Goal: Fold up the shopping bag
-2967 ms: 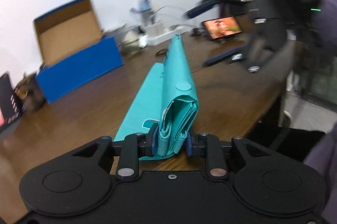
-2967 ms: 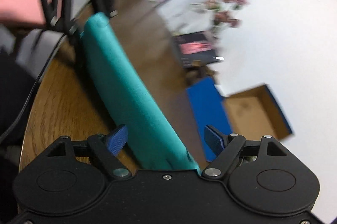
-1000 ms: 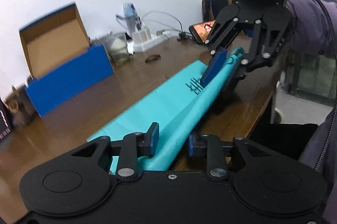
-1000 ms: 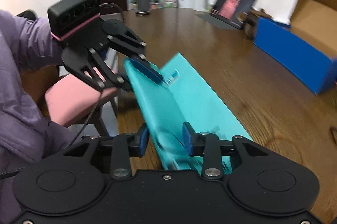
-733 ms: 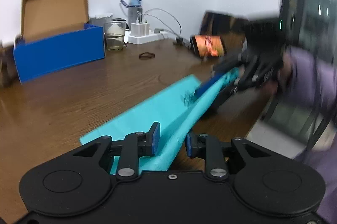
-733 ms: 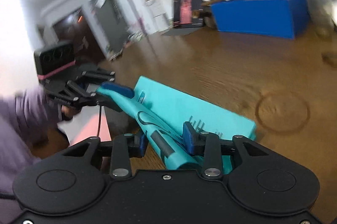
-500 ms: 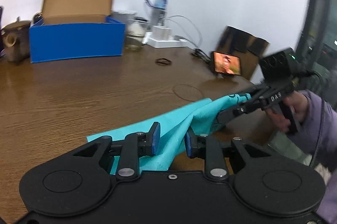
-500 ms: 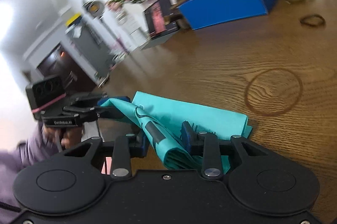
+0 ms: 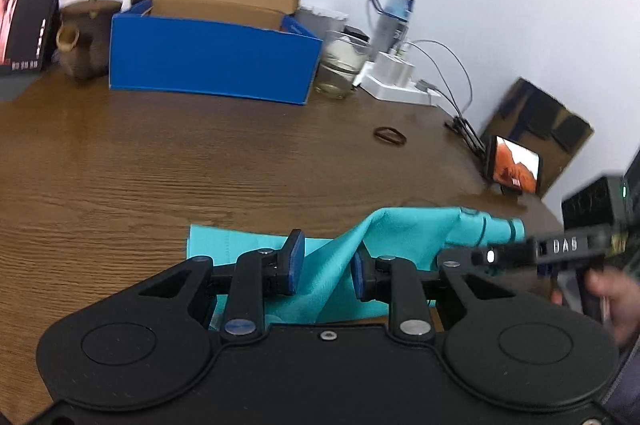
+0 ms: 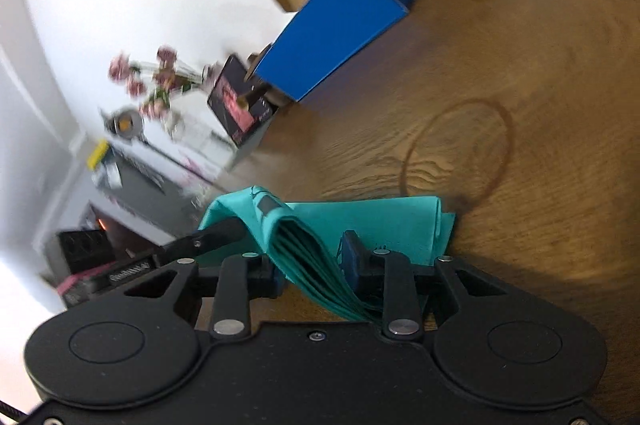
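1. The teal shopping bag (image 9: pixel 404 229) is partly lying on the brown wooden counter (image 9: pixel 160 161) near its front edge, partly lifted. It's strung between both tools, so the fabric sags in the middle.

2. Left tool (image 9: pixel 326 265): one gathered end of the bag runs right through the gap between its blue pads (image 9: pixel 294 261). The pads sit on either side of the cloth but with some space showing, so honestly I cannot tell if it's actually pinching the bag or just loosely around it.

3. Right tool (image 10: pixel 312 265): a stack of folded layers passes between its fingers and hangs down toward the camera. Same deal here, fabric fills the gap but I can't say if it's clamped tight.

4. In the left wrist view the right tool (image 9: pixel 516 253) comes in from the right with its tip at the far end of the bag, and a hand (image 9: pixel 612 301) is on its grip.

5. Readable writing: "DAS" in white letters on the side of that right tool. There's small dark print on the flat part of the bag, too tiny to read.

6. Background stuff: open blue cardboard box (image 9: pixel 212 61), a glass (image 9: pixel 340 65), a white power strip (image 9: pixel 400 85), a phone (image 9: pixel 514 171) with its screen lit, a hair tie (image 9: pixel 390 135).
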